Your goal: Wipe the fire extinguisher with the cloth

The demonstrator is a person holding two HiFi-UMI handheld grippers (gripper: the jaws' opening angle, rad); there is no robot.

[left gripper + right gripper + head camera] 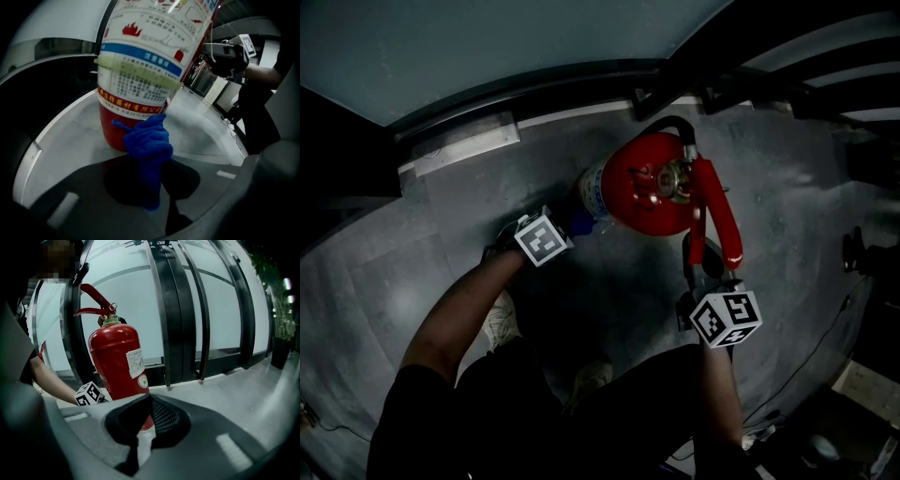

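The red fire extinguisher stands upright on the grey floor, close to a glass wall. My left gripper is shut on a blue cloth. The cloth is pressed against the low part of the cylinder, just below its white printed label. My right gripper hangs on the other side of the extinguisher, under the red lever as seen from above. Its jaws meet at the tips, hold nothing, and stand apart from the cylinder. The left gripper's marker cube shows beside the extinguisher's base.
Glass panels with black frames rise right behind the extinguisher. A white strip runs along the wall's foot. A thin cable lies on the floor at the right. My shoes stand close below the left gripper.
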